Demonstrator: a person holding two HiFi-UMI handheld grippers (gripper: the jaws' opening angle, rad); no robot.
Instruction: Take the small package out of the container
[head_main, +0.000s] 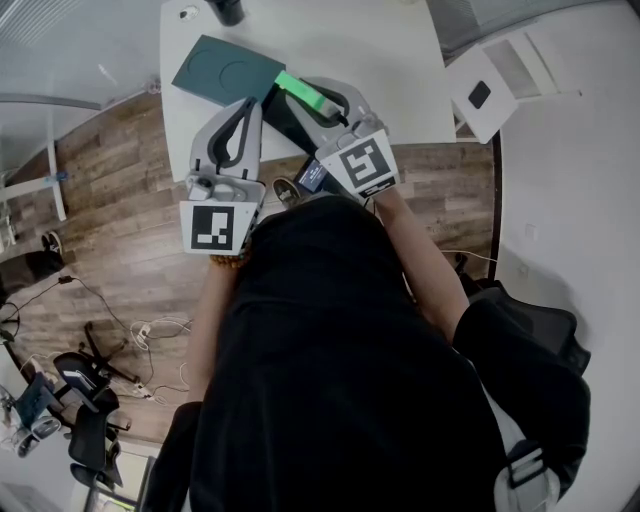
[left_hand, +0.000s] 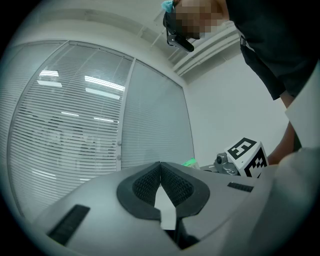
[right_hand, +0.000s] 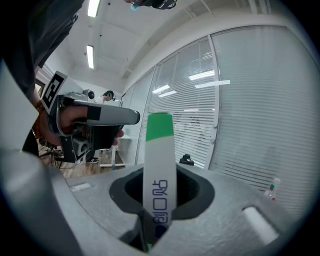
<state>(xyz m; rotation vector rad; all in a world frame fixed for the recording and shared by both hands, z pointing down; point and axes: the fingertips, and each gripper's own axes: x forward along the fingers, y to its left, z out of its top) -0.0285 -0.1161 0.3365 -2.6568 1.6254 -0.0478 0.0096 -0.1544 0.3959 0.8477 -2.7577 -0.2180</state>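
My right gripper (head_main: 325, 105) is shut on the small package (head_main: 303, 94), a flat white strip with a green end. In the right gripper view the small package (right_hand: 160, 150) stands upright between the jaws of the right gripper (right_hand: 160, 175). It is held in the air above the table's near edge, over a black container (head_main: 285, 120) beside a dark teal lid (head_main: 225, 68). My left gripper (head_main: 250, 105) is just to the left, raised. The left gripper (left_hand: 160, 165) has its pads meeting at the tips, with nothing held between them.
The white table (head_main: 400, 60) carries a black object (head_main: 228, 10) at its far edge. A white box (head_main: 500, 80) sits on a surface to the right. A small dark card (head_main: 312, 177) is below the right gripper. An office chair (head_main: 85, 400) and cables lie on the wooden floor.
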